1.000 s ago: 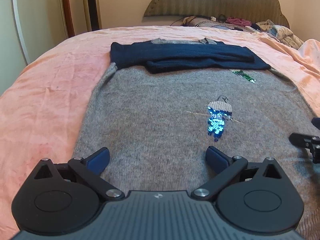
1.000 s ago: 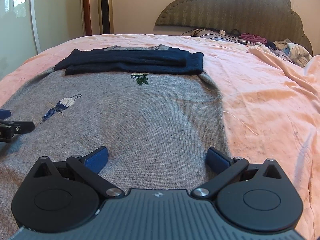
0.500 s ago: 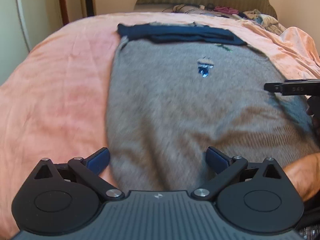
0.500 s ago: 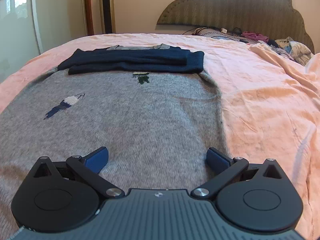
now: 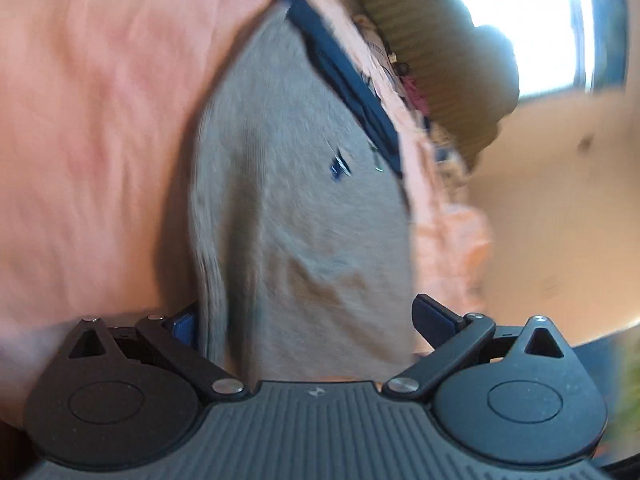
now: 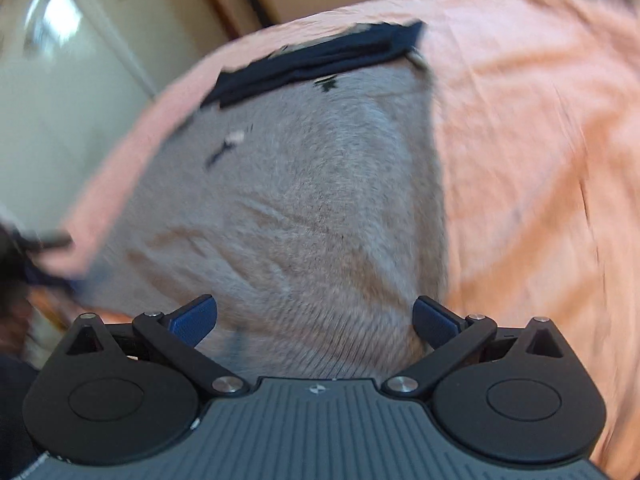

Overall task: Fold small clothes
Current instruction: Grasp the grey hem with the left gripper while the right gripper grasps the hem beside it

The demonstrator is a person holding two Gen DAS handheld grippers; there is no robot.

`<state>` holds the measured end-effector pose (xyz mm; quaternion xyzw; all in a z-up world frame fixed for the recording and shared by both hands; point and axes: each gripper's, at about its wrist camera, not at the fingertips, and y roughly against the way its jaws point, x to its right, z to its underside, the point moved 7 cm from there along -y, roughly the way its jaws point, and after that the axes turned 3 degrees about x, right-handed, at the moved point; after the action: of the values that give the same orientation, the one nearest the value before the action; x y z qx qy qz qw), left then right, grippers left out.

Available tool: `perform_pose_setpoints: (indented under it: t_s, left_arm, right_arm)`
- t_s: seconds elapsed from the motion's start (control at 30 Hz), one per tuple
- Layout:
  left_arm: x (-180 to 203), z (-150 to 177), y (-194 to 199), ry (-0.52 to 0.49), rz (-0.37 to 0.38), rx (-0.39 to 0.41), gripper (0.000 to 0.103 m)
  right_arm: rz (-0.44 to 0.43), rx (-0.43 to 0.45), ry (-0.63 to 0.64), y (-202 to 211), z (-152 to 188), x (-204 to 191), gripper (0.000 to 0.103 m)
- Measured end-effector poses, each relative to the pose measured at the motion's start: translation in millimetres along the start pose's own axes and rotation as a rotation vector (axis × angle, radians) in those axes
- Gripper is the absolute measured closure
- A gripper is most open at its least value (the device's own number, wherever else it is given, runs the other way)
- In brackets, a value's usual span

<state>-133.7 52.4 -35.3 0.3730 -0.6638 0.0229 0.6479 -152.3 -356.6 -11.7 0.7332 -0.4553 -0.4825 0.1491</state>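
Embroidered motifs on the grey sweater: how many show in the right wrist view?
2. On the grey sweater, a dark green motif sits just below the folded navy sleeves; a white-and-dark one lies lower left. Motion blur could hide others.

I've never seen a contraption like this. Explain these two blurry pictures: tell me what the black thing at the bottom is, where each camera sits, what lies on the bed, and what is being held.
Each picture comes from a camera mounted on a hand-held gripper, looking forward along its two blue-tipped fingers. A person holds one in each hand; no robot arm is involved. The black shape at the bottom is the gripper's own body. One view shows the left gripper, the other the right gripper. Both stand open at the near hem of a grey sweater spread on a pink bedsheet. Its dark blue sleeves are folded across the far end. Neither gripper has clamped anything. The pictures are tilted and smeared, so finer details are uncertain.
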Motion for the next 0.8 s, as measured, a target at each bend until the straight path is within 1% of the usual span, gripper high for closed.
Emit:
perform_pose_setpoints:
  t_s: [0.03, 0.07, 0.1, 0.17, 0.2, 0.23, 0.27, 0.3, 0.37, 0.4, 0.43, 0.47, 0.5, 0.53, 0.57, 0.6, 0.63, 0.67, 0.7, 0.73, 0.77, 0.8]
  left_arm:
    - [-1.9, -1.3, 1.6, 0.024, 0.030, 0.008, 0.000]
    - [-2.4, -2.1, 2.4, 0.037, 0.049, 0.008, 0.000]
    - [-2.7, -2.0, 2.1, 0.044, 0.061, 0.000, 0.000]
    - [-1.7, -1.4, 2.6, 0.048, 0.073, -0.001, 0.001]
    - [-0.1, -2.5, 3.7, 0.045, 0.085, 0.002, 0.007]
    - [0.8, -2.4, 3.7, 0.038, 0.081, 0.002, 0.013]
    - [0.5, -5.1, 3.8, 0.025, 0.062, 0.001, 0.028]
    - [0.1, -5.7, 3.8, 0.016, 0.046, 0.000, 0.040]
    - [-5.7, -8.4, 3.4, -0.005, -0.006, -0.019, 0.042]
    - [-8.7, -8.8, 2.8, -0.014, -0.033, -0.025, 0.042]
    - [-10.4, -8.4, 2.7, -0.022, -0.048, -0.032, 0.043]
    - [-11.3, -8.1, 3.1, -0.024, -0.052, -0.035, 0.047]
    - [-12.2, -8.2, 3.8, -0.024, -0.049, -0.037, 0.049]
    - [-12.1, -8.9, 5.0, -0.026, -0.048, -0.037, 0.049]
    - [-12.2, -9.5, 6.2, -0.028, -0.049, -0.035, 0.049]
    - [-12.7, -10.6, 7.4, -0.030, -0.054, -0.032, 0.049]
    - [-13.7, -11.6, 8.2, -0.031, -0.062, -0.029, 0.052]
    - [-15.5, -12.2, 8.8, -0.033, -0.073, -0.028, 0.066]
    - [-16.7, -13.6, 9.3, -0.033, -0.083, -0.029, 0.077]
    - [-17.3, -14.8, 10.0, -0.035, -0.093, -0.026, 0.079]
    - [-16.2, -16.5, 12.6, -0.048, -0.103, -0.023, 0.089]
    - [-14.7, -16.7, 15.7, -0.081, -0.126, -0.019, 0.096]
  right_arm:
    - [-0.025, 0.002, -0.076, 5.4, -1.5, 10.0, 0.000]
    - [-0.030, -0.002, -0.151, 8.9, -1.7, 22.2, 0.000]
    - [-0.024, -0.011, -0.197, 9.6, -0.1, 30.5, 0.000]
    - [-0.071, -0.023, -0.247, 7.6, 4.7, 34.5, 0.000]
    - [-0.097, -0.042, -0.256, 4.6, 6.6, 31.6, 0.000]
    - [-0.124, -0.067, -0.259, 0.7, 8.6, 27.0, 0.000]
    - [-0.144, -0.096, -0.247, -3.9, 11.0, 20.9, 0.000]
    - [-0.153, -0.120, -0.222, -8.2, 13.1, 14.4, 0.000]
    - [-0.147, -0.128, -0.174, -11.1, 12.1, 6.5, 0.001]
    - [-0.143, -0.130, -0.172, -11.9, 10.7, 6.0, 0.009]
    - [-0.138, -0.132, -0.177, -12.5, 9.3, 7.8, 0.023]
    - [-0.120, -0.135, -0.184, -13.1, 8.7, 11.6, 0.031]
    - [-0.105, -0.134, -0.190, -13.3, 9.1, 15.0, 0.046]
    - [-0.101, -0.131, -0.204, -13.4, 8.9, 19.5, 0.055]
    - [-0.100, -0.128, -0.216, -12.8, 9.5, 22.0, 0.058]
    - [-0.094, -0.122, -0.224, -11.5, 10.5, 24.9, 0.065]
    - [-0.084, -0.121, -0.224, -9.8, 13.4, 29.1, 0.083]
    - [-0.070, -0.131, -0.212, -14.5, 14.9, 31.5, 0.091]
    - [-0.075, -0.127, -0.195, -14.9, 15.9, 29.9, 0.091]
    - [-0.086, -0.123, -0.184, -13.7, 15.4, 27.7, 0.091]
    - [-0.091, -0.111, -0.171, -9.9, 12.4, 25.4, 0.091]
    - [-0.094, -0.087, -0.158, -3.2, 7.4, 24.0, 0.091]
